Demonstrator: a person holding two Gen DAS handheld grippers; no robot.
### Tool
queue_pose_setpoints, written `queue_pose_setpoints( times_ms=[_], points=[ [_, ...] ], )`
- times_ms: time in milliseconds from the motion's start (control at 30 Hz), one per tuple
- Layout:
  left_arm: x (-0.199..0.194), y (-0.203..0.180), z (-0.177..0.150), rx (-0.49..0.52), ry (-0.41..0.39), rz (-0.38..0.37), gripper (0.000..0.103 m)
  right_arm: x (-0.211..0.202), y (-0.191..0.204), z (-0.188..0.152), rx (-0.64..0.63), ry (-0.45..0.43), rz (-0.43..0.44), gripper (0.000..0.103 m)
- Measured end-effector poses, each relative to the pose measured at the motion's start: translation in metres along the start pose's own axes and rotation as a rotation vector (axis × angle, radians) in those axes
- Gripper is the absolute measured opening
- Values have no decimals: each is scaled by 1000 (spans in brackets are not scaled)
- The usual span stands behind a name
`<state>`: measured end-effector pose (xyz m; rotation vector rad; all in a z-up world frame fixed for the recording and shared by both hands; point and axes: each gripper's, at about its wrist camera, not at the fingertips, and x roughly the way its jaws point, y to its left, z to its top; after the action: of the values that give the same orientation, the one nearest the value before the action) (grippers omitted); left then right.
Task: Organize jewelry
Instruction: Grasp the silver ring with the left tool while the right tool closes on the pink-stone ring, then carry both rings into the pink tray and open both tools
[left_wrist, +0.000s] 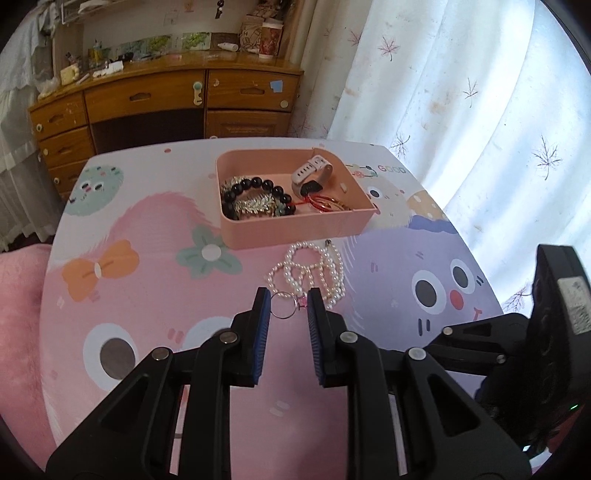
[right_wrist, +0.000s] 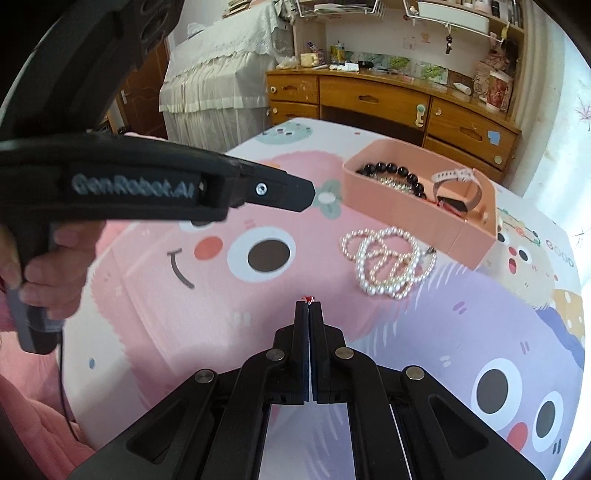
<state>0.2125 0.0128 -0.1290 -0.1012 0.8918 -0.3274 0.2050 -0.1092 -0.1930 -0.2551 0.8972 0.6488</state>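
A silver ring with a pink stone lies between the fingertips of my open left gripper; whether the pads touch it I cannot tell. A pearl necklace lies coiled on the table just beyond, also in the right wrist view. A pink box behind it holds a black bead bracelet, a glittery piece, a white watch and red-string bangles. My right gripper is shut, with a tiny red bit at its tips. The box shows there too.
The table has a cartoon-print cover. A wooden desk with clutter stands behind it, curtains to the right. The left gripper's body and the holding hand fill the left of the right wrist view.
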Motion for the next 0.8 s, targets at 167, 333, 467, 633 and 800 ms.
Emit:
queue_pose_setpoints(
  times_ms=[167, 333, 467, 633, 800],
  points=[
    [6, 4, 12, 14, -9, 18, 18, -14, 2, 18, -17, -40, -7, 0],
    [11, 9, 36, 2, -27, 39, 18, -27, -1, 39, -16, -80, -34, 0],
    [10, 11, 59, 0, -73, 17, 18, -37, -5, 57, -20, -115, -81, 0],
    [13, 13, 89, -11, -129, 10, 18, -46, -20, 78, -1, -167, -158, 0],
    [15, 19, 115, -32, -168, -12, 18, -46, -43, 96, 35, -193, -231, 1]
  ],
)
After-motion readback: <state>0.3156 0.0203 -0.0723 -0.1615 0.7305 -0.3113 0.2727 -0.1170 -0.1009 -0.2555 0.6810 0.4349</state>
